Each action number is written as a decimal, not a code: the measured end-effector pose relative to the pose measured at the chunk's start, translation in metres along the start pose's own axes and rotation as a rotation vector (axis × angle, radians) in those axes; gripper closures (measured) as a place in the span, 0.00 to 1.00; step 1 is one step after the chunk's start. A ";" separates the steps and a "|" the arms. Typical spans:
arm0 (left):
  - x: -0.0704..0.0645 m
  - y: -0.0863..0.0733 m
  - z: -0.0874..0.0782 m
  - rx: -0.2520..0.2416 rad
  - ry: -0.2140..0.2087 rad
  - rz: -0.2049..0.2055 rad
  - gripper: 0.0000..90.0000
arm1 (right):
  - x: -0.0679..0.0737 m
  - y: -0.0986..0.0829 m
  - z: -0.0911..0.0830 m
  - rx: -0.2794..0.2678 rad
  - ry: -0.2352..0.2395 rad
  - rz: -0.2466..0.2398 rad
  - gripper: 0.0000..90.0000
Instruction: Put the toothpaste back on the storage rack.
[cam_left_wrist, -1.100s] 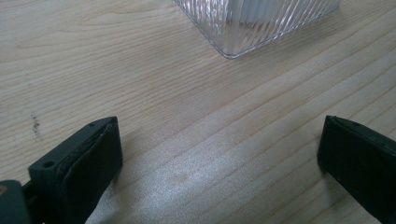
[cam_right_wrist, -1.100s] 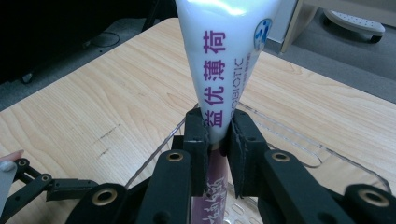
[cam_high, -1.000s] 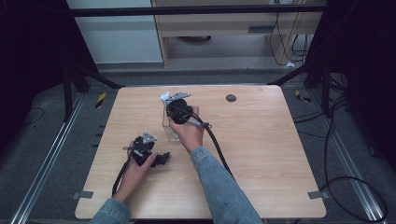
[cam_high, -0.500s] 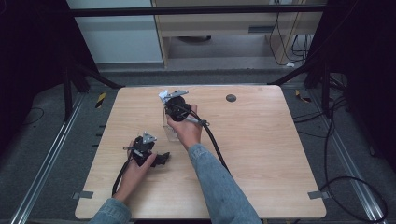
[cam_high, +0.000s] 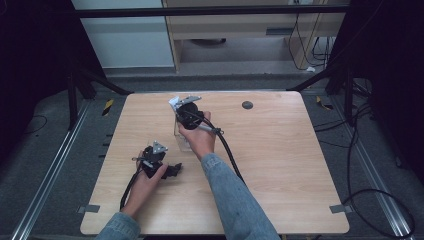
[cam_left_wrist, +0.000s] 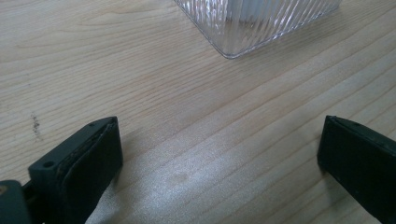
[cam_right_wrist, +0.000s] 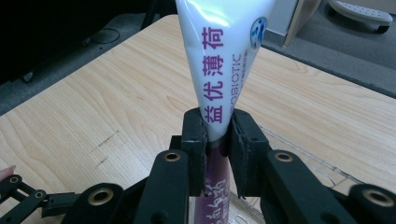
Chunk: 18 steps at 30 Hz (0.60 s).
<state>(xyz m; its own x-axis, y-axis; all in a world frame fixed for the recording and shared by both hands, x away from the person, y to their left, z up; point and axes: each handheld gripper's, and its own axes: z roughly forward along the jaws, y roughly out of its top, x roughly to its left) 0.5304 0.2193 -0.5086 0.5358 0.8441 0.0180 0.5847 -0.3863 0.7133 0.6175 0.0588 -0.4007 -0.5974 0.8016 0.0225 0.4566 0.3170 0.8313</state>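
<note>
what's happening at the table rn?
A person works a gripper in each hand. The right gripper is shut on a white and purple tube, holding it upright over a clear ribbed container. The left gripper rests low on the wooden table, jaws wide open and holding nothing, beside the container.

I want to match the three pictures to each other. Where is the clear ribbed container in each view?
High view: the clear container stands at the table's middle left, under the right tongs.
Left gripper view: its ribbed corner is at the top centre, apart from the open left tongs.
Right gripper view: its clear rim is at the bottom right, below the held tube.
Shared landmark: the wooden table.
</note>
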 end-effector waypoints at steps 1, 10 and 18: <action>0.000 0.000 0.000 0.000 -0.001 0.000 0.00 | 0.000 0.000 0.000 0.000 0.001 0.002 0.85; 0.000 0.000 0.000 0.000 0.000 -0.001 0.00 | 0.000 0.001 -0.004 -0.002 0.011 0.005 0.81; 0.000 0.000 0.000 0.000 0.000 0.000 0.00 | -0.002 0.000 -0.007 0.004 0.016 0.005 0.80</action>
<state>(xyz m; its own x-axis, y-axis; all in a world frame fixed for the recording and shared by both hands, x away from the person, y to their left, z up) 0.5304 0.2193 -0.5086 0.5358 0.8442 0.0178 0.5847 -0.3861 0.7135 0.6139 0.0539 -0.3969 -0.6058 0.7948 0.0358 0.4623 0.3150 0.8289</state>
